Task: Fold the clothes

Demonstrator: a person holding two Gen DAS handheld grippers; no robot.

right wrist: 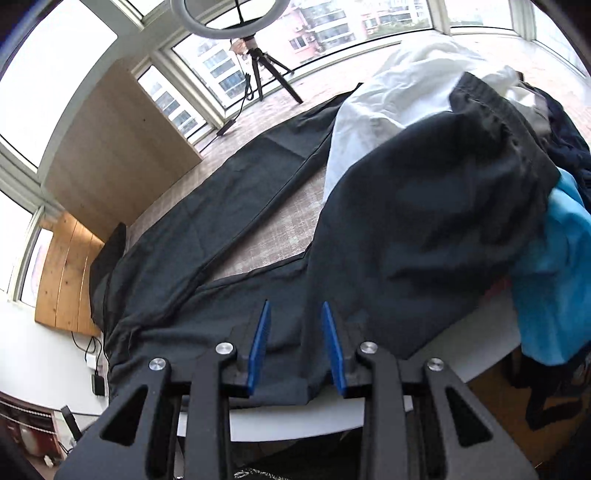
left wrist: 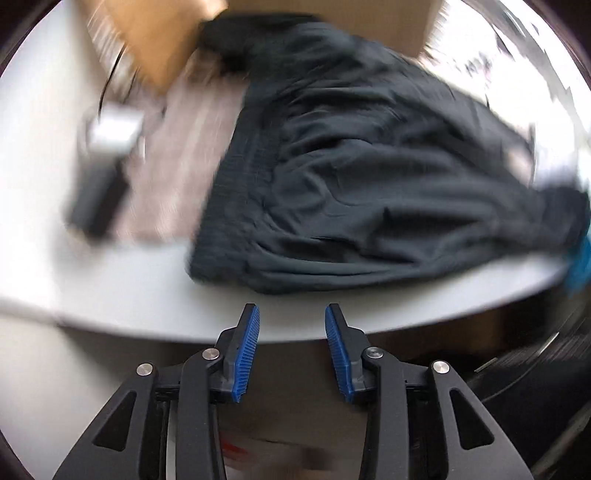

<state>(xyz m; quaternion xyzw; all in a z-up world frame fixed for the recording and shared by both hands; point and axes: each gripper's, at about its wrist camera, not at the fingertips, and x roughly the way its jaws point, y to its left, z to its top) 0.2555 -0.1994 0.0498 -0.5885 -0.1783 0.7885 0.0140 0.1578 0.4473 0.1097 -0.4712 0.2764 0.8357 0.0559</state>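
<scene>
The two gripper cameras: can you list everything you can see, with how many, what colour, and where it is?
dark trousers: one, dark grey, spread flat over the table, one leg reaching toward the window
white cloth: one, white, in the pile at the far right
blue cloth: one, bright blue, hanging at the table's right edge
table: one, white, under the clothes
ring light on a tripod: one, pale ring on black legs, by the windows
wooden panel: one, light brown, far left by the windows
left gripper: blue fingers, open, short of the cloth
right gripper: blue fingers, open, over the trousers
</scene>
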